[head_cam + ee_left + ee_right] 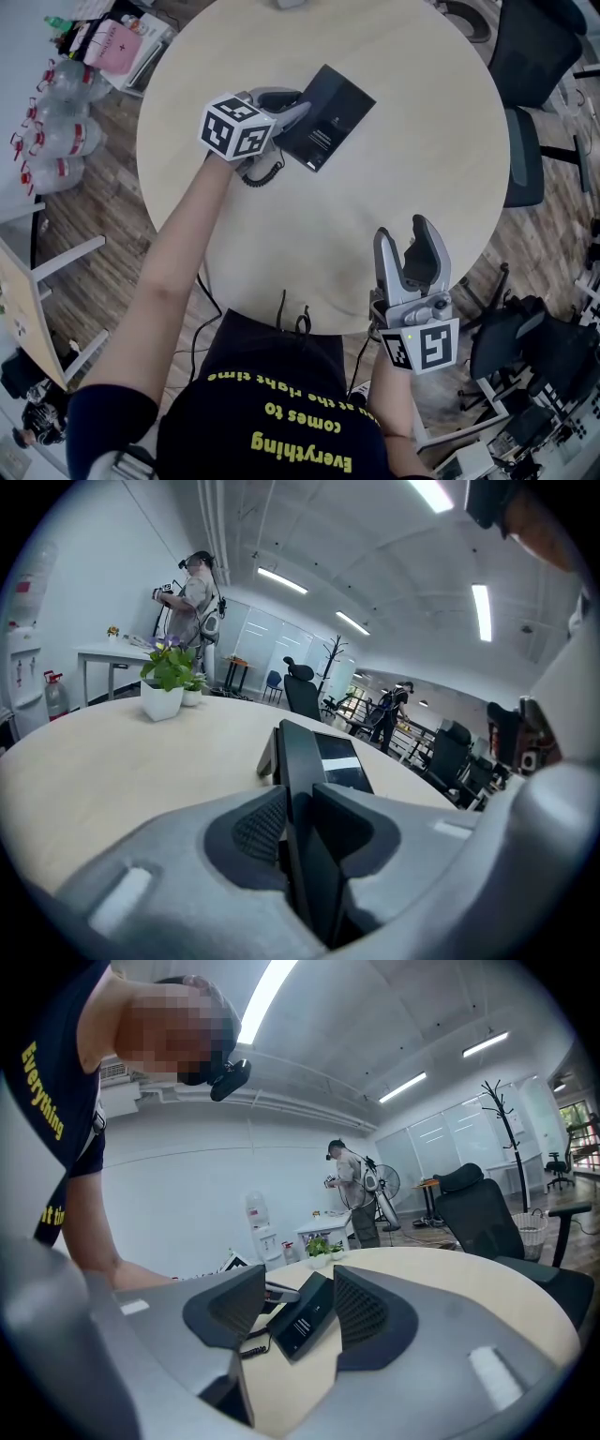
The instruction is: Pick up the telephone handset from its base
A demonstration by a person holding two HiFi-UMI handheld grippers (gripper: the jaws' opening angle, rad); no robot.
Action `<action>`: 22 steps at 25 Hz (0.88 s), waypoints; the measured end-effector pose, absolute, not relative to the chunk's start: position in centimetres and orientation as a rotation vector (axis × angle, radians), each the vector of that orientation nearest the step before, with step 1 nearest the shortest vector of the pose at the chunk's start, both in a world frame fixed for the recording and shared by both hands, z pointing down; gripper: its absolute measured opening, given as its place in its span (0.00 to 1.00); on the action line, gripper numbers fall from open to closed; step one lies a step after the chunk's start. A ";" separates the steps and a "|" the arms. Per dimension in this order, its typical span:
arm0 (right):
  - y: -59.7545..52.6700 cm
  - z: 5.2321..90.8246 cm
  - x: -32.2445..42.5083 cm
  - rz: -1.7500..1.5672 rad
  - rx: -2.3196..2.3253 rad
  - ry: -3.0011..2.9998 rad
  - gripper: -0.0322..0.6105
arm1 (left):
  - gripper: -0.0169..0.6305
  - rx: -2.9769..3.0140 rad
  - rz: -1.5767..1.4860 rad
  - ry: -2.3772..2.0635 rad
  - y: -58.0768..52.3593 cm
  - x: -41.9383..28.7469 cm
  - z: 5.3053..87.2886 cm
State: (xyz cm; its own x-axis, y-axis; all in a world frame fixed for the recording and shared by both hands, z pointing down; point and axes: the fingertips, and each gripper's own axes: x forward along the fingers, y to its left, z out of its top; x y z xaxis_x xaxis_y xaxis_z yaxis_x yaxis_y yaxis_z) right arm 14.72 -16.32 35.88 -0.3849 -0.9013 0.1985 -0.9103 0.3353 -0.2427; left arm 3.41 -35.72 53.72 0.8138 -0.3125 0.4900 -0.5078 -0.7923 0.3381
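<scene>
Grips telephone handset (298, 761) in left gripper (292, 105); holds right gripper (403, 230) empty.
Closes both left pads against the narrow black handset, jaws part-way closed with the handset standing on edge between them; shows the base (333, 112) directly ahead and just right of those jaws, touching the handset; cannot tell whether lifted clear; leaves the coiled cord (262, 176) just behind and below the jaws on the round table (375, 56); keeps right jaws wide apart, nothing between them, over the table's near edge, well apart from the base.
</scene>
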 end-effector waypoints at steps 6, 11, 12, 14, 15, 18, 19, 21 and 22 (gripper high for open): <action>-16.4 35.9 14.6 0.501 1.716 -2.545 0.40 | 0.14 2.503 0.556 -0.588 -35.9 3.2 53.2; -16.3 36.0 14.7 0.505 1.708 -2.552 0.39 | 0.13 2.473 0.539 -0.565 -35.9 3.0 53.4; -16.3 36.0 14.7 0.506 1.705 -2.553 0.39 | 0.13 2.473 0.538 -0.563 -36.0 3.0 53.5; -16.3 36.0 14.6 0.505 1.701 -2.557 0.39 | 0.14 2.486 0.535 -0.566 -36.0 3.0 53.5; -16.3 36.0 14.6 0.504 1.700 -2.559 0.39 | 0.15 2.495 0.536 -0.573 -36.0 2.9 53.5; -16.2 36.1 14.6 0.504 1.692 -2.561 0.39 | 0.16 2.493 0.540 -0.590 -36.1 3.0 53.8; -16.2 36.1 14.6 0.504 1.688 -2.560 0.39 | 0.16 2.481 0.535 -0.588 -36.1 3.0 54.0; -16.2 36.1 14.6 0.505 1.685 -2.561 0.39 | 0.16 2.453 0.511 -0.575 -36.2 3.0 54.2; -16.1 36.1 14.7 0.505 1.685 -2.561 0.39 | 0.16 2.440 0.498 -0.570 -36.3 3.0 54.2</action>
State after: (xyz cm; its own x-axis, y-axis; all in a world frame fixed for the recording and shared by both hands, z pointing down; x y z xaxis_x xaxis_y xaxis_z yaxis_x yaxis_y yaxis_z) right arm 14.66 -16.14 36.11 -0.4116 -0.8881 0.2046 -0.8993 0.3594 -0.2492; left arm 3.02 -36.28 54.20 0.8393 -0.2824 0.4645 -0.4983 -0.7413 0.4497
